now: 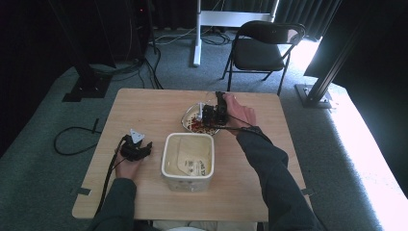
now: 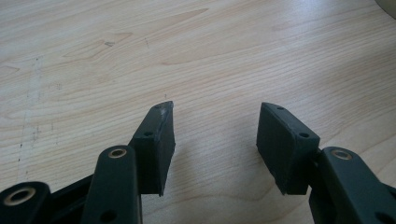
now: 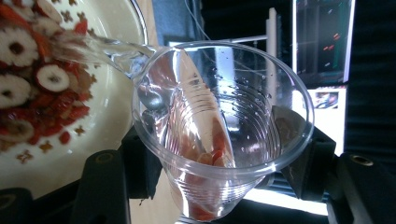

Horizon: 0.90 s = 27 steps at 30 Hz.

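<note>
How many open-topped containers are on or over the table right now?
3: a white tub in front of the person, a bowl of red and white pieces behind it, and a clear plastic cup tipped over that bowl, pouring water, clamped by the right gripper.

Table at centre of the high view; tub on it near the front edge, roughly mid-table. Bowl at 12 o'clock from the tub, just behind it. Right gripper at the bowl's 3 o'clock edge, clamped around a cup tipped over the bowl (water running from cup into bowl, onto the food in it). Left gripper at 9 o'clock from the tub, near it, jaws apart over bare table. Chair on the floor at 1 o'clock, behind the table.
</note>
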Available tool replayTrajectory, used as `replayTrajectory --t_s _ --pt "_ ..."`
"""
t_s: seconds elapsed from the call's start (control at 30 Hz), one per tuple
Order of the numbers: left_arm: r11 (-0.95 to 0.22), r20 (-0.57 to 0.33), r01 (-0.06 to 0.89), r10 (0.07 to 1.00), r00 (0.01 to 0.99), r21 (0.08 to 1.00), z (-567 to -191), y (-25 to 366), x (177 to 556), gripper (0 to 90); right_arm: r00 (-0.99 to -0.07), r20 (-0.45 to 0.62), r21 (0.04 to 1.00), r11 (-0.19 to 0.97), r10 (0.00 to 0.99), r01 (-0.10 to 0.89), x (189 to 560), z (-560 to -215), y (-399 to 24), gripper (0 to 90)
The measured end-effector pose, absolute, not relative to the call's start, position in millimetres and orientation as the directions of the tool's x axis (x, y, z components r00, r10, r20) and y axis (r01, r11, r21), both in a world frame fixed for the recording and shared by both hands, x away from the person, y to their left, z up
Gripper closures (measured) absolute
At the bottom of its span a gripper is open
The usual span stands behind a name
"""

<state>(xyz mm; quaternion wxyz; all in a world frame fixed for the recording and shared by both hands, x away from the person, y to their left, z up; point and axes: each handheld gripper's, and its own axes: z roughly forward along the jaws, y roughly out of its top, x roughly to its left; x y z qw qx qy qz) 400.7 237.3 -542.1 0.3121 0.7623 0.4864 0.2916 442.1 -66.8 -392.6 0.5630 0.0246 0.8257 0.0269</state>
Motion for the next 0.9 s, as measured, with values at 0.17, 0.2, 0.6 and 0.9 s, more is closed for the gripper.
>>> replayTrajectory --t_s 0.17,0.2,0.6,0.9 --pt "-0.332 0.141 0.56 0.923 0.357 0.759 -542 237 401 47.4 -0.352 -0.935 0.022 1.0 0.028 0.023 445 -393 -69 38.3" --pt "-0.332 0.141 0.56 0.923 0.357 0.759 -542 237 401 47.4 -0.351 -0.936 0.013 0.999 0.023 0.03 446 -394 -69 38.3" --pt "-0.336 0.143 0.562 0.922 0.359 0.756 -542 237 401 47.4 -0.305 -0.95 -0.08 0.996 -0.064 0.039 447 -395 -70 38.2" --pt "-0.338 0.148 0.559 0.922 0.358 0.757 -542 236 401 47.4 -0.289 -0.953 -0.101 0.995 -0.093 0.014 441 -395 -64 38.2"
